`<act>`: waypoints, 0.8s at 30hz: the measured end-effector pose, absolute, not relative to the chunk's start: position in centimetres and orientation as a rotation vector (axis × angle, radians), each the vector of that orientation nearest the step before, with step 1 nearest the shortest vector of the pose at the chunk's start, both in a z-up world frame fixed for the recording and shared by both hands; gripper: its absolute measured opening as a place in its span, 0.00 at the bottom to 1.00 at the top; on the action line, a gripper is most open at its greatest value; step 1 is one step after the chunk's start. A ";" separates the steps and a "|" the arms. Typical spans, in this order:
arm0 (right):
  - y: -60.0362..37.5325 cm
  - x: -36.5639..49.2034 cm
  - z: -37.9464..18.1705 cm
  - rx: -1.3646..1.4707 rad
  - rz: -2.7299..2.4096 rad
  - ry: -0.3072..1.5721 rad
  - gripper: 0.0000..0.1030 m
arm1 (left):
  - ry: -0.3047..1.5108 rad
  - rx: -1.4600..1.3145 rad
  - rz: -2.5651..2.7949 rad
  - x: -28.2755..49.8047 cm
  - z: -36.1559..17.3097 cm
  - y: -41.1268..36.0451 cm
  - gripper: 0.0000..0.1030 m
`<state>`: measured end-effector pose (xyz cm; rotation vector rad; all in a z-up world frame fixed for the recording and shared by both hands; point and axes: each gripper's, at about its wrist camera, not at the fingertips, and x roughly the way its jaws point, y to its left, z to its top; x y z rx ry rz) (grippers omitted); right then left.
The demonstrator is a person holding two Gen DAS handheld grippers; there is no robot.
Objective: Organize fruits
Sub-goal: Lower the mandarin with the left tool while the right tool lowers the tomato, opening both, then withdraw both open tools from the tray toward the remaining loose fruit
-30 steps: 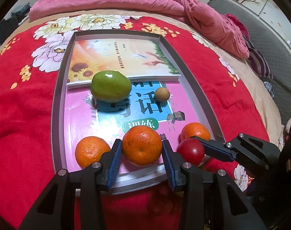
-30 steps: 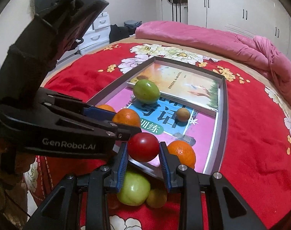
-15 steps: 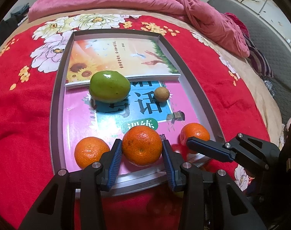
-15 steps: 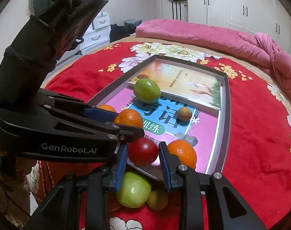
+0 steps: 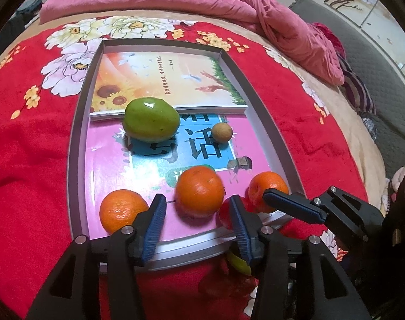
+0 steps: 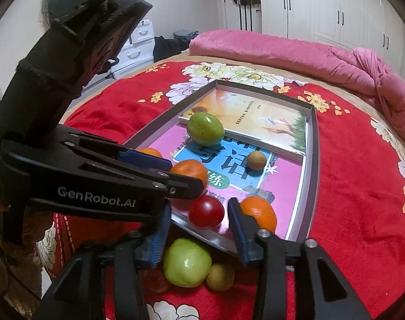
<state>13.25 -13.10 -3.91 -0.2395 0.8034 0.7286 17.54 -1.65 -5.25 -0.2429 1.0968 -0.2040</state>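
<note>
Left gripper (image 5: pixel 197 220): jaws just opened, pads clear of the middle orange (image 5: pixel 199 191) at the tray's (image 5: pixel 74 144) near edge. Right gripper (image 6: pixel 199 229): jaws just opened, red tomato (image 6: pixel 206 212) between them, untouched, by the near right corner. Further in, the green mango (image 5: pixel 151 119) lies with its long axis across the tray, on books. The tray rests on a red floral bedspread (image 5: pixel 23 160); white wardrobes (image 6: pixel 322 8) stand behind.

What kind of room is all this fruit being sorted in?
Most likely a bedroom: the tray sits on a bed under a red floral bedspread, with a rumpled pink quilt behind it and white wardrobes along the wall.
</note>
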 end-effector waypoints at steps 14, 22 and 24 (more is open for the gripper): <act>-14.0 12.5 -2.8 -0.226 0.704 0.758 0.53 | 1.080 -0.275 -0.217 16.7 -3.9 -1.1 0.57; -14.7 12.5 -2.2 -0.190 0.688 0.745 0.59 | 1.065 -0.268 -0.217 16.0 -3.0 -1.2 0.63; -14.8 12.4 -2.1 -0.187 0.683 0.741 0.60 | 1.061 -0.269 -0.219 15.9 -2.8 -1.2 0.63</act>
